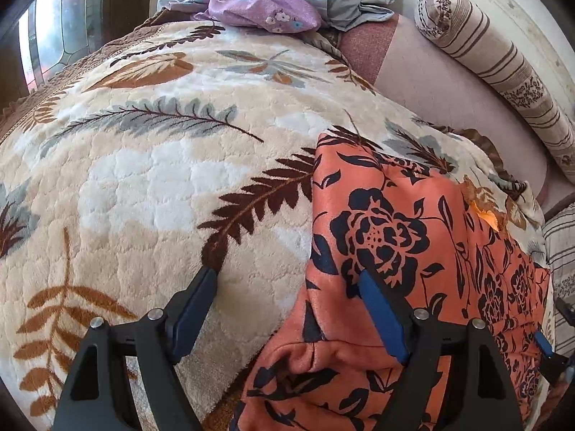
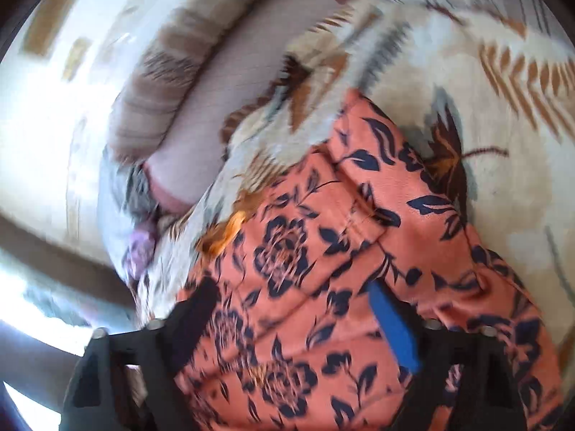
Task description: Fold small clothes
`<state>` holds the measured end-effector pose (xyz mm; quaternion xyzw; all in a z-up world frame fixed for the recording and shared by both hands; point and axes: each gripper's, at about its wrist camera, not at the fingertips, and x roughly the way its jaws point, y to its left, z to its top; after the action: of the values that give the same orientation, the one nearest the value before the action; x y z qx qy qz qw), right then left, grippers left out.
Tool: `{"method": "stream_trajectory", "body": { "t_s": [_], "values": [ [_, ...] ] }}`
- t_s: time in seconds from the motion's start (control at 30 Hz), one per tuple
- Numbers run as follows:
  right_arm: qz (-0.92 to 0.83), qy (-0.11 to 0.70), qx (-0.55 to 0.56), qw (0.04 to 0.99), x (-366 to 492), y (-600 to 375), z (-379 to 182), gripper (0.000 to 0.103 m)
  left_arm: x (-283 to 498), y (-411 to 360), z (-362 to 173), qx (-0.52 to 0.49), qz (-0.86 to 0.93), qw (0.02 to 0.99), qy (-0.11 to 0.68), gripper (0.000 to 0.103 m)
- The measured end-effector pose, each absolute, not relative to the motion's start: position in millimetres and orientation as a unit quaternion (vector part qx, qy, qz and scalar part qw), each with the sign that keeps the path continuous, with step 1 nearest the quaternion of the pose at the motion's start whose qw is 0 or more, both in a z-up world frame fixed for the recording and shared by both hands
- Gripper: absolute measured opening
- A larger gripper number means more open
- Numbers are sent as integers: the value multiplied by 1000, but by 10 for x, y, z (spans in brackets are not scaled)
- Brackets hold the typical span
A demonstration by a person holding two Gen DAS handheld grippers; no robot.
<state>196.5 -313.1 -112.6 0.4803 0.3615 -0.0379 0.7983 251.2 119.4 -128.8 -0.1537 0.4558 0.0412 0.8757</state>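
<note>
Your left gripper [image 1: 287, 276] jaws are standing released astride the garment [image 1: 395, 251] edge; right gripper [image 2: 294, 287]: grip unclear. Folding is barely starting.

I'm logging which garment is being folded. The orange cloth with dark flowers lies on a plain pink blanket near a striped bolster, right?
Not quite. The orange cloth lies on a cream blanket patterned with brown and grey leaves, not a plain pink one. The left wrist view shows it clearly. The striped bolster is indeed nearby.
</note>
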Motion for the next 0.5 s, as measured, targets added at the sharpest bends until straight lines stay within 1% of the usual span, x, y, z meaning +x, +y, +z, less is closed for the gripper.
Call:
{"method": "stream_trajectory", "body": {
  "t_s": [0.03, 0.23, 0.27, 0.3, 0.33, 0.37, 0.5],
  "values": [
    [-49, 368, 492, 788, 2032, -3167, -1195, 61, 2515, 1198, -1286, -155, 41, 875, 456, 82],
    [-81, 368, 499, 781, 2230, -3229, -1254, 62, 2526, 1193, -1283, -157, 45, 874, 457, 82],
    [-85, 373, 491, 783, 2270, -3228, -1252, 58, 2534, 1192, -1284, -156, 45, 874, 457, 82],
    [-94, 382, 474, 787, 2301, -3220, -1234, 49, 2537, 1193, -1285, -155, 44, 875, 457, 82],
    [-103, 395, 452, 793, 2362, -3199, -1202, 19, 2540, 1199, -1284, -156, 43, 875, 457, 82],
    [-110, 401, 435, 798, 2420, -3192, -1164, 8, 2543, 1210, -1284, -158, 42, 874, 457, 82],
    [-108, 369, 376, 843, 2294, -3005, -692, 7, 2535, 1317, -1260, -179, 45, 873, 452, 82]
  ]
}}
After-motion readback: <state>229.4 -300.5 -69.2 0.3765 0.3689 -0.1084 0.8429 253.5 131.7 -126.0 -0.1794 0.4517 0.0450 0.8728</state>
